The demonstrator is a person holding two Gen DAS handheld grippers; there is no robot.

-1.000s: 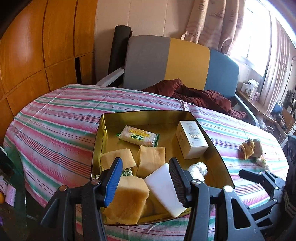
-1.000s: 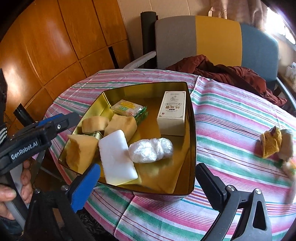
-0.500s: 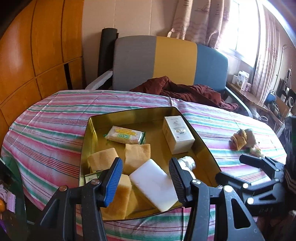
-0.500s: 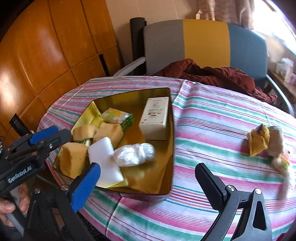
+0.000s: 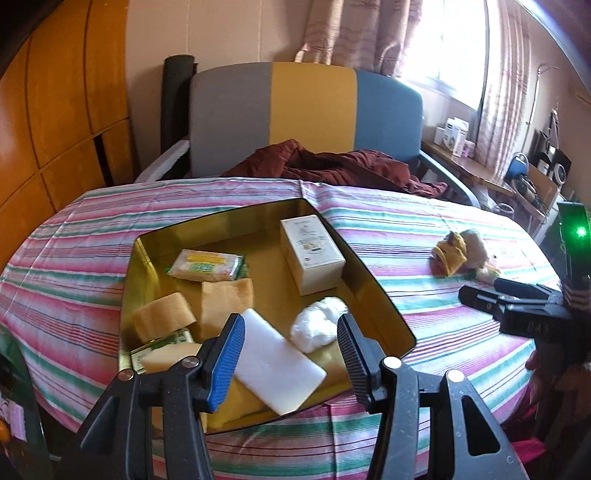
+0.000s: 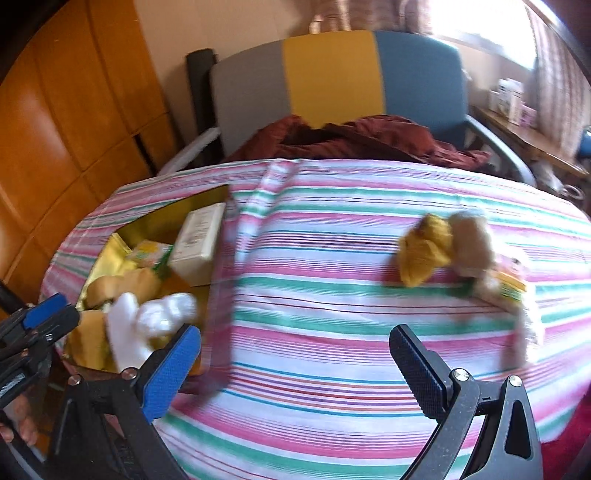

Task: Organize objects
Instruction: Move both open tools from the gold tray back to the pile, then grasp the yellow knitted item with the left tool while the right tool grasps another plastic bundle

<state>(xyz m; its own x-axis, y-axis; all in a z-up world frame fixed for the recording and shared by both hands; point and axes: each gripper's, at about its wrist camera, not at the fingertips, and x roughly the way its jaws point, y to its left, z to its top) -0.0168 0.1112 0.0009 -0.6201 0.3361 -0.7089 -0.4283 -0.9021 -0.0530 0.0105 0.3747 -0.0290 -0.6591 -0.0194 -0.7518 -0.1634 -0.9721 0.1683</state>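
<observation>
Tin [image 5: 369,280] on striped tablecloth [image 5: 424,236].

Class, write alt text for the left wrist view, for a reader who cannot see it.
An open, empty left gripper hovers over a gold tray holding yellow sponges, a white block, a white box and a wrapped packet. The tray sits on a striped tablecloth; loose items lie to its right.

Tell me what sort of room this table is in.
Most likely a lived-in room of a home. A three-colour armchair with a dark red cloth dropped on it stands behind the table, patterned curtains hang at a sunlit window, and the table wears a striped tablecloth.
</observation>
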